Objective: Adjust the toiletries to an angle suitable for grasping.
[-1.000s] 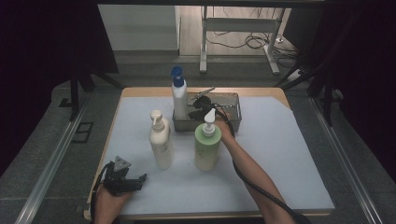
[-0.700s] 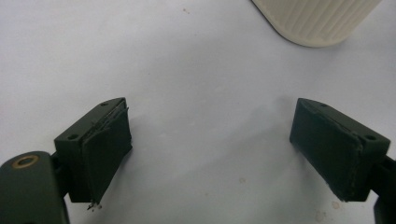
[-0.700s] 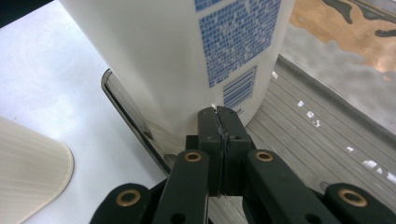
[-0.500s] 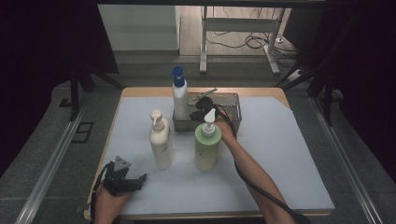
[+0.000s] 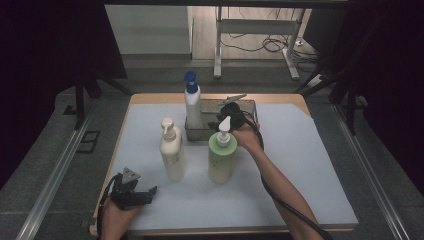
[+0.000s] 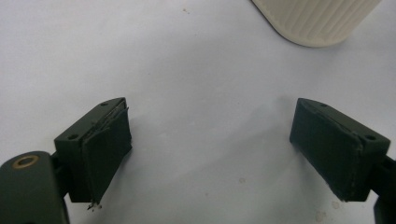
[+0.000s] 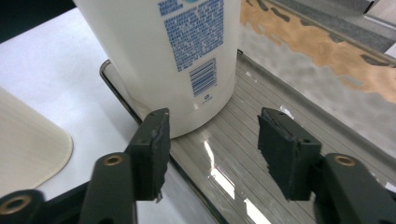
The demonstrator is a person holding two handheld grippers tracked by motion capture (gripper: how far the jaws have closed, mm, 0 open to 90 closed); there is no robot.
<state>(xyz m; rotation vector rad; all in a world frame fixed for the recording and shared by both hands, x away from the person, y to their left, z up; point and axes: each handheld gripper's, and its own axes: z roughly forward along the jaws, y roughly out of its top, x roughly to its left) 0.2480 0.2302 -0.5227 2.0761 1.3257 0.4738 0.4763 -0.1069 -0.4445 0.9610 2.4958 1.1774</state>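
The right gripper is positioned over the near edge of the metal tray at the far middle of the table. In the right gripper view, its jaws stand apart with nothing between them; the gripper is released. The white bottle with the blue pump stands upright in the left end of the tray. In the right gripper view, this bottle lies just ahead of the jaws and slightly toward the left jaw, its barcode label facing the camera. The bottle is not touched by either jaw. The ribbed tray floor lies directly below the jaw gap.

The green bottle stands upright on the table just in front of the tray, beside the right hand. The cream bottle stands upright to the left of the green bottle, apart from it.

The left gripper rests near the front left corner of the table, well apart from the tray. In the left gripper view, its jaws are spread wide over the bare white table surface, holding nothing; the gripper is released. The ribbed base of the cream bottle appears ahead of the jaws, clear of them.
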